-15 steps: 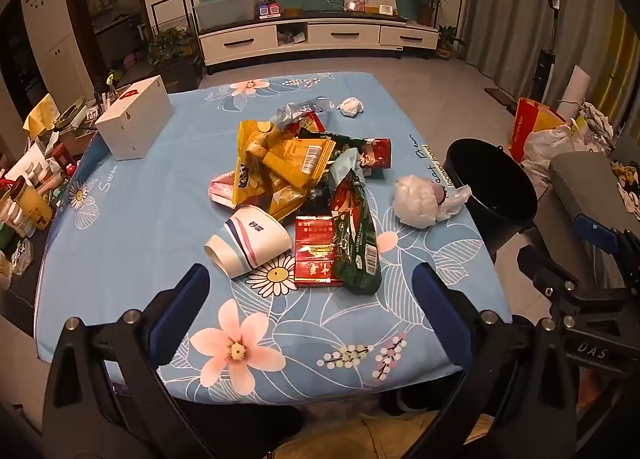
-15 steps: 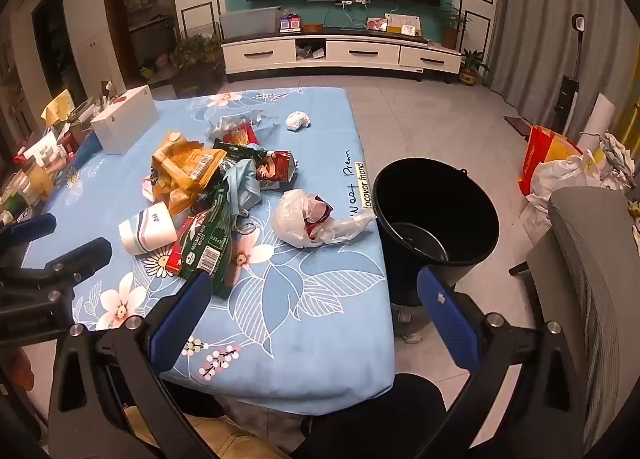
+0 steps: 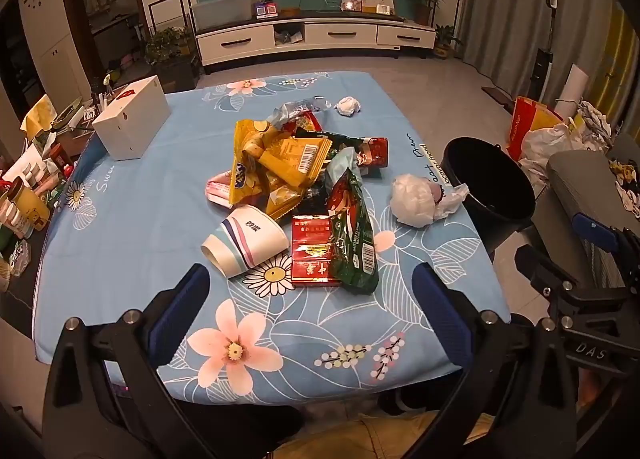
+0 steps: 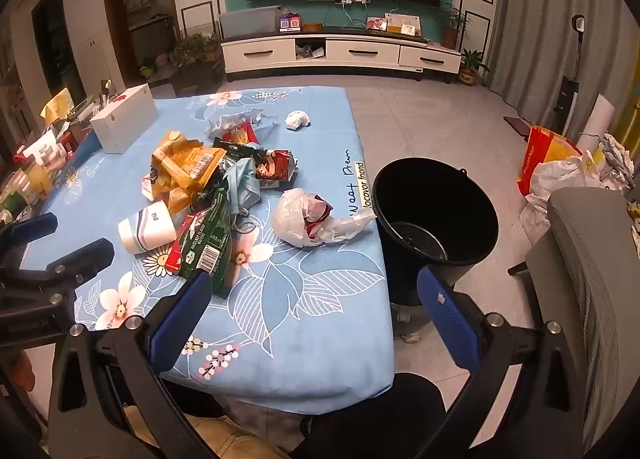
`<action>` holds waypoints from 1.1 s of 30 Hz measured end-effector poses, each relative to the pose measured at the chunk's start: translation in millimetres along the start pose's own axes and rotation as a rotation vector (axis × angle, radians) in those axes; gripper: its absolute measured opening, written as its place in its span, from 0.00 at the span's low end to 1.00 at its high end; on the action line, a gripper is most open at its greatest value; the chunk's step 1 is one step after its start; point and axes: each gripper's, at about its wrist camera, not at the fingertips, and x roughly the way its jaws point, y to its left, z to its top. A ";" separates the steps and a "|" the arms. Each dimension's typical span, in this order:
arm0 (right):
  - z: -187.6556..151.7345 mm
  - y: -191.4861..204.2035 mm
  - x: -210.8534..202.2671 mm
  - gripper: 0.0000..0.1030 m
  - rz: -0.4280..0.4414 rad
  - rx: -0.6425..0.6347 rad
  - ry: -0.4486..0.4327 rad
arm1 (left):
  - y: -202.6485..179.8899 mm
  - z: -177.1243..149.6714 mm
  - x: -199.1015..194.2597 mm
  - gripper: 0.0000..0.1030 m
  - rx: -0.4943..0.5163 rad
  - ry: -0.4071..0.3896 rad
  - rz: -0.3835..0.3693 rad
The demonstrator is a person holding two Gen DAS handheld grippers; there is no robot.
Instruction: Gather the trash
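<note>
Left wrist view sits just off the near edge of the table [image 3: 132, 219], tilted down across it and facing the TV wall at twelve o'clock, the left hand-held gripper [image 3: 308, 299] framing the bottom with its jaws spread wide. The trash pile [image 3: 296, 179] lies dead ahead, close in. The black bucket [image 3: 488, 183] shows at three o'clock, and the right hand-held gripper [image 3: 596, 243] pokes in at four.

Right wrist view sits further right, over the table's near right corner, same downward tilt, same wall ahead. The bucket [image 4: 436, 211] is near centre, the pile [image 4: 208, 187] at ten o'clock, the left hand-held gripper [image 4: 56, 239] at nine. Both views share table, pile, bucket and TV wall.
</note>
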 end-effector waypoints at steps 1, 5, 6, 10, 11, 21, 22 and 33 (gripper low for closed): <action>0.1 -0.1 0.0 0.97 0.000 0.000 0.000 | 0.3 -0.4 -0.1 0.98 0.001 -0.001 0.000; 0.5 -0.5 -0.3 0.97 -0.001 0.000 0.000 | -1.3 -1.4 0.7 0.98 -0.001 0.001 0.002; 0.5 -0.5 -0.3 0.97 -0.002 0.001 0.001 | -1.2 -1.0 0.7 0.98 -0.001 0.002 0.002; 0.5 -0.5 -0.1 0.97 -0.002 0.000 0.001 | -0.8 -1.0 1.5 0.98 -0.001 0.003 0.002; 0.5 -0.6 -0.3 0.97 -0.002 0.000 0.001 | -1.0 -1.0 1.6 0.98 -0.001 0.003 0.002; 0.5 -0.2 -0.3 0.97 -0.002 -0.001 0.002 | -0.6 -0.9 1.8 0.98 -0.001 0.003 0.002; 0.5 -0.1 -0.3 0.97 -0.002 -0.001 0.002 | -0.5 -0.8 1.8 0.98 -0.001 0.003 0.002; 0.4 1.0 -1.3 0.97 0.000 -0.002 -0.001 | -0.4 -0.6 1.6 0.98 0.003 0.002 -0.002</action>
